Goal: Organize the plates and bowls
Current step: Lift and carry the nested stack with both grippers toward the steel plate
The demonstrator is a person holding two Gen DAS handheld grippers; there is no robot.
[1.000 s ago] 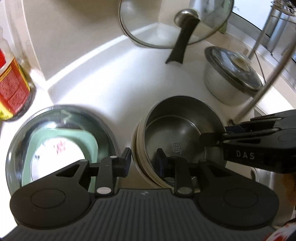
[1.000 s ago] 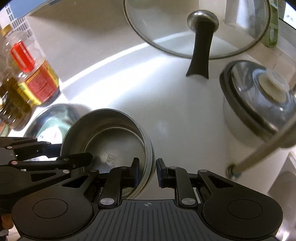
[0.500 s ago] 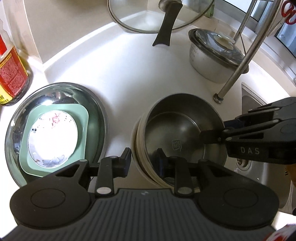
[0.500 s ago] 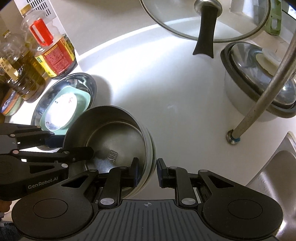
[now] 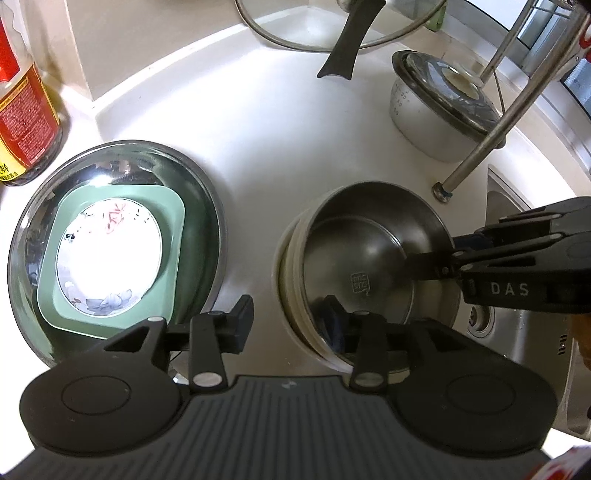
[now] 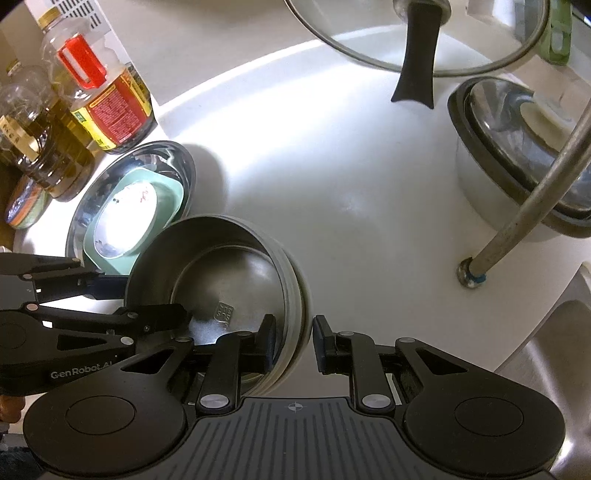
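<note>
A steel bowl [image 5: 362, 258] [image 6: 221, 280] is nested on top of cream bowls [image 5: 286, 266] [image 6: 295, 295] on the white counter. My left gripper [image 5: 288, 319] [image 6: 155, 300] straddles the near left rim; its jaws are opening and the outer pad stands clear of the rim. My right gripper [image 6: 293, 339] [image 5: 436, 253] is shut on the opposite rim, one finger inside the steel bowl and one outside. To the left, a wide steel plate [image 5: 207, 206] holds a green square plate [image 5: 170, 206] with a white flowered dish [image 5: 110, 258] in it.
Oil bottles [image 6: 107, 96] stand at the back left. A glass lid [image 5: 332, 22] leans on the wall at the back. A lidded pot [image 5: 436, 110] and a slanted rack pole [image 5: 491, 125] are at the right, with the sink [image 5: 517, 332] beyond.
My left jaws have spread apart and come off the stack's rim. Both views have drawn back, so more of the counter shows. The right gripper's hold looks the same.
</note>
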